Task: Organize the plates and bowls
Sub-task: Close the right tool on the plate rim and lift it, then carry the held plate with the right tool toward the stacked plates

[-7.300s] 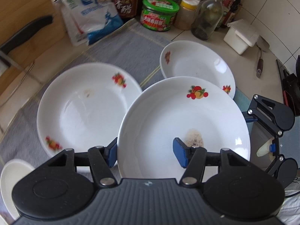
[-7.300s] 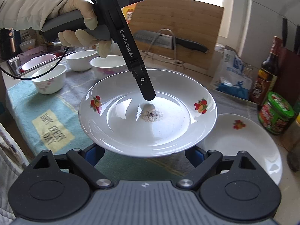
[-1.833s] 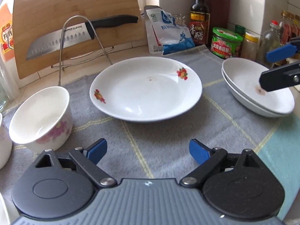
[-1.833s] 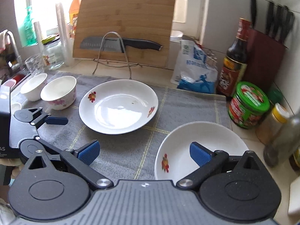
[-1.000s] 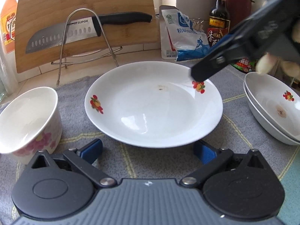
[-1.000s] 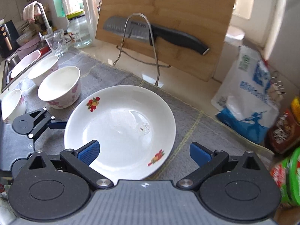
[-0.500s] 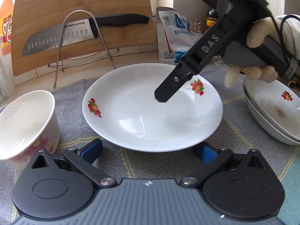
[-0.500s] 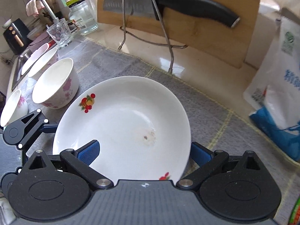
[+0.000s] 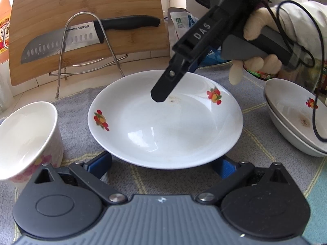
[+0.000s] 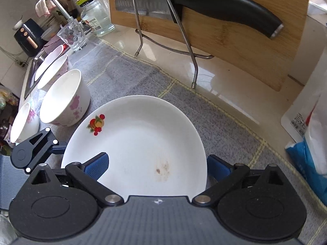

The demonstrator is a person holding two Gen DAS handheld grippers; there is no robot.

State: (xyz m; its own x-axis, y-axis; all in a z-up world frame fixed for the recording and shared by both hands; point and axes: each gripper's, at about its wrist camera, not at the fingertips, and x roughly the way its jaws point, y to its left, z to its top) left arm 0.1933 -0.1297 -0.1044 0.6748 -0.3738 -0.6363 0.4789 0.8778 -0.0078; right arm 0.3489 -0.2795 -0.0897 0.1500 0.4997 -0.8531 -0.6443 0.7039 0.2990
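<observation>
The plate lay on the cloth just ahead of the left gripper, whose jaws stood apart under its near rim. The right gripper, also spread, straddled the far rim. Closing squarely on one rim, then lifting level toward the stack at right, seemed wise.

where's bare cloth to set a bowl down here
Free: the grey cloth between the plate and the knife rack, and the strip between plate and stacked plates. Crowded: the left side, where bowls sit in a row.
</observation>
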